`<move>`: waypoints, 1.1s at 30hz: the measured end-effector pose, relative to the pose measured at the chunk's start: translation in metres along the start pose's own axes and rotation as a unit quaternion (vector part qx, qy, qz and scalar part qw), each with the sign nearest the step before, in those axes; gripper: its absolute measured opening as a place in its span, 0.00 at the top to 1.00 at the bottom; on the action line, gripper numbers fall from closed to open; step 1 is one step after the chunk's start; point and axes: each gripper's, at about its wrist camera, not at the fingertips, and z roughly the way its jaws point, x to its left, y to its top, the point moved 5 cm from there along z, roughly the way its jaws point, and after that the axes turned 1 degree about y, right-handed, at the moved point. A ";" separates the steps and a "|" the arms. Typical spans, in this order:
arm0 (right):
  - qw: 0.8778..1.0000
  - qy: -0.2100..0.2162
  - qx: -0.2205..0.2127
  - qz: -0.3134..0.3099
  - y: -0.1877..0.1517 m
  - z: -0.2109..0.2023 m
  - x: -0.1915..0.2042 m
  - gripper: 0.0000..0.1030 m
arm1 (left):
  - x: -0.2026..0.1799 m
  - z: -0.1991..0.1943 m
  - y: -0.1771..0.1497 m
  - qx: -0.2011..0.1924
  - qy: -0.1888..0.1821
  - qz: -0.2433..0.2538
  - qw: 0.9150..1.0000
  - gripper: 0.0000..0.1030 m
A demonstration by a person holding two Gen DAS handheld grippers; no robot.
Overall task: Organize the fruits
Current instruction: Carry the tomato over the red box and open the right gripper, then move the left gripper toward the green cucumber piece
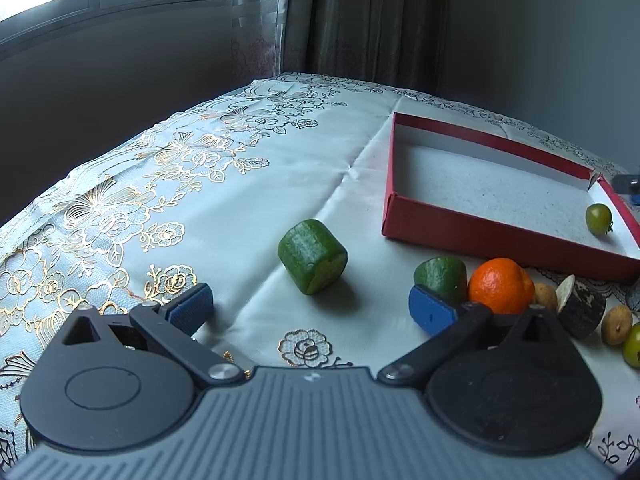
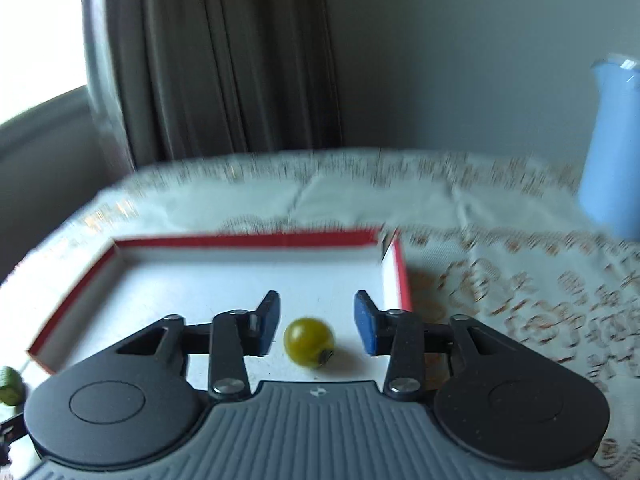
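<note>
Left gripper (image 1: 310, 310): I see both jaws spread wide, blue pads (image 1: 430, 314) facing inward, nothing between them — the unit angles downward toward the surface. Right gripper (image 2: 316, 326): jaws parted to a moderate gap, pads (image 2: 366, 326) clear on both sides, touching nothing — it also points downward. My view here is motion-blurred.

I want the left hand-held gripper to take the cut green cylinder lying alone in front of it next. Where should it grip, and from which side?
Grip the green cylinder across its curved skin, midway along its length, coming from above and the near side. It lies on its side with a flat cut end facing the camera, so the ends look less suitable. The left hand-held gripper already stands open wider than it.
</note>
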 end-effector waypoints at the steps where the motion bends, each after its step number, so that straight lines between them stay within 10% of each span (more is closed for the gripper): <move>1: 1.000 0.001 -0.019 0.000 -0.002 -0.013 -0.004 0.40 | 0.000 0.000 0.000 0.003 -0.001 0.000 1.000 0.00; 7: 0.995 -0.012 -0.095 0.014 -0.018 -0.056 -0.033 0.36 | 0.007 -0.002 0.001 0.002 -0.022 -0.018 1.000 0.00; 33: 0.995 0.028 -0.086 0.037 -0.030 -0.050 -0.039 0.35 | 0.011 0.018 0.016 0.015 0.047 -0.003 0.999 0.11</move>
